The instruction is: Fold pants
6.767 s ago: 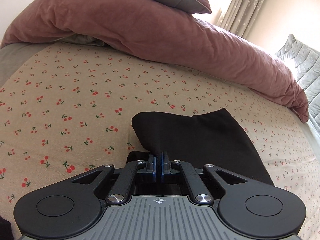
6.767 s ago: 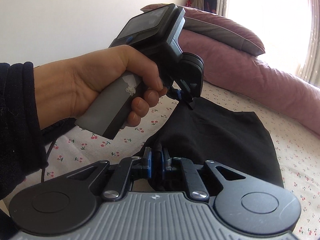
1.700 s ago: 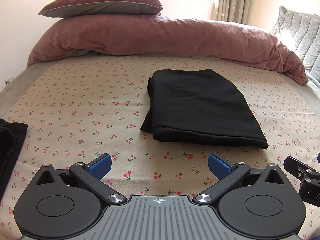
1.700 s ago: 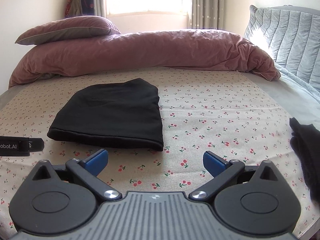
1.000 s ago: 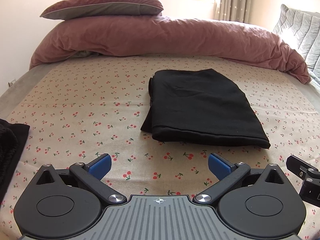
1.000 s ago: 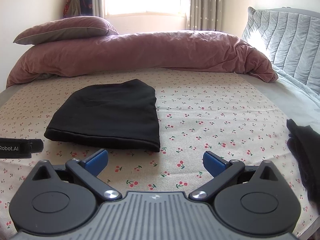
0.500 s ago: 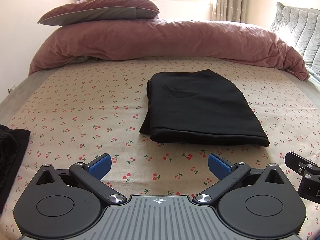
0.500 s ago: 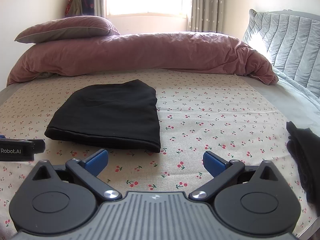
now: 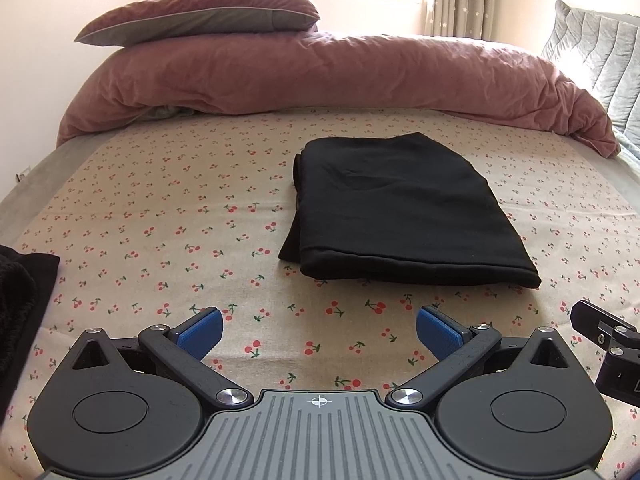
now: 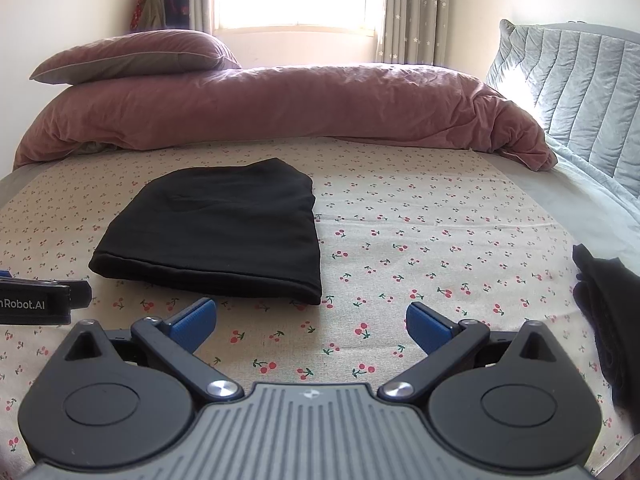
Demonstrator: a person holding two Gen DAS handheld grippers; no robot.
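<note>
The black pants [image 9: 400, 208] lie folded into a flat rectangle on the cherry-print bed sheet [image 9: 160, 216]. They also show in the right wrist view [image 10: 224, 228]. My left gripper [image 9: 319, 330] is open and empty, held back from the near edge of the pants. My right gripper [image 10: 308, 322] is open and empty, also short of the near folded edge. Part of the right gripper's body shows at the right edge of the left wrist view [image 9: 608, 344]. The left gripper's body shows at the left edge of the right wrist view [image 10: 36, 302].
A rolled pink duvet [image 9: 340, 80] and a pillow [image 9: 200, 14] lie across the far side of the bed. A grey quilted headboard [image 10: 580, 92] stands at the right. Other dark clothing lies at the left edge [image 9: 20, 312] and at the right edge [image 10: 608, 312].
Both grippers, shut on the pants 6.8 s ago, have been open and away from them since 1.7 s ago. Since then the views have only shifted slightly.
</note>
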